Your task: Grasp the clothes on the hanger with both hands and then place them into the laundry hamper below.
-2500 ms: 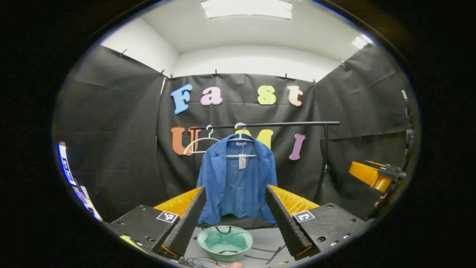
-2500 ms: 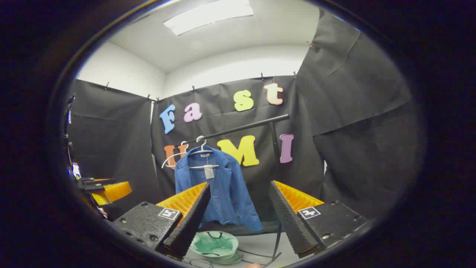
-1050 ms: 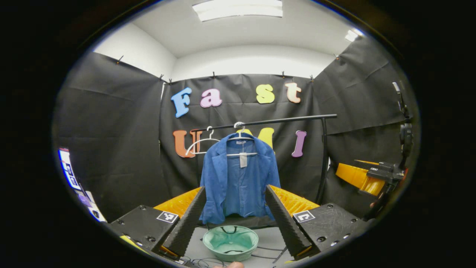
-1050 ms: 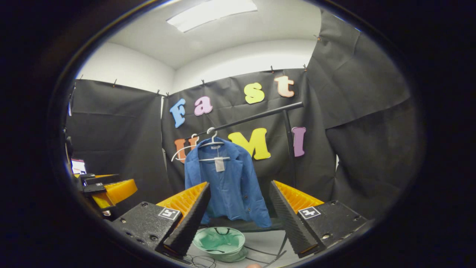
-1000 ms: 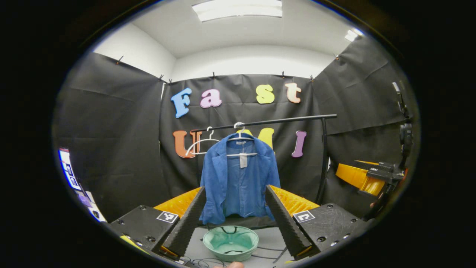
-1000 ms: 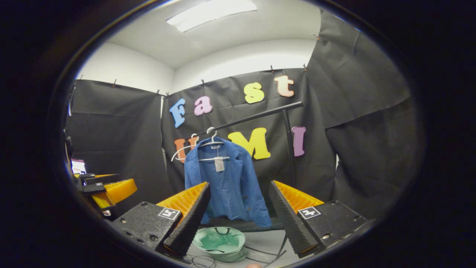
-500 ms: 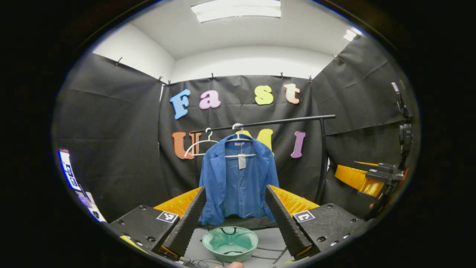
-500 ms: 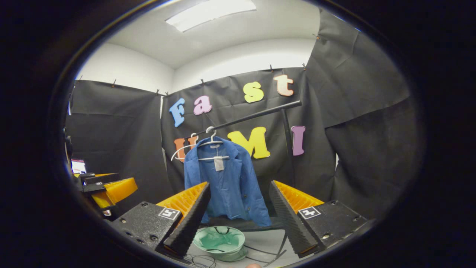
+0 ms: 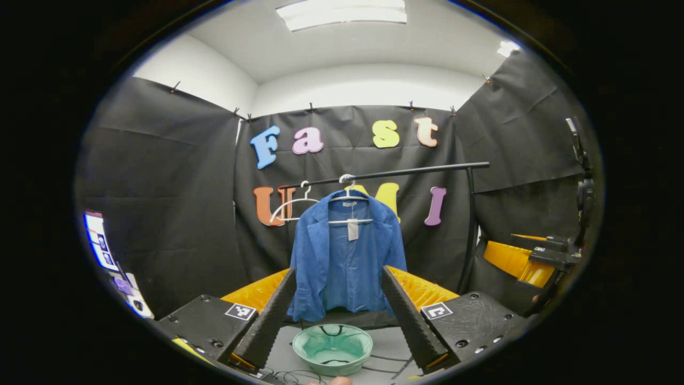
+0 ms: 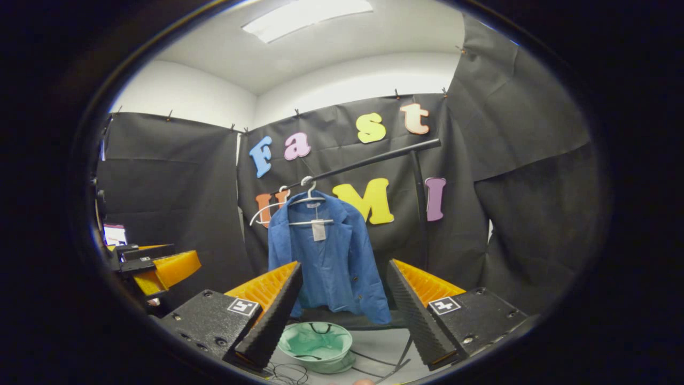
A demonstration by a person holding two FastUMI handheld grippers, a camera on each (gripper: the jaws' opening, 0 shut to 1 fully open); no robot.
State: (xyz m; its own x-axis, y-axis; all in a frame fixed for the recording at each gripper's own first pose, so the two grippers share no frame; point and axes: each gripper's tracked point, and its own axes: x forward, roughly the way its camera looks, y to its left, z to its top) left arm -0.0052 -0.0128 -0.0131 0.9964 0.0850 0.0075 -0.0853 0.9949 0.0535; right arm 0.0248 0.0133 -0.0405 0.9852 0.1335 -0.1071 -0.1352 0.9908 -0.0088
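While the blue jacket hangs untouched above the green hamper, my left tongs and right tongs gape wide, empty; nothing's done yet.

Cloth-walled recording booth

Left claw and right claw: black blocky bodies, screws on top, square white-and-black marker tags, ridged fingers.
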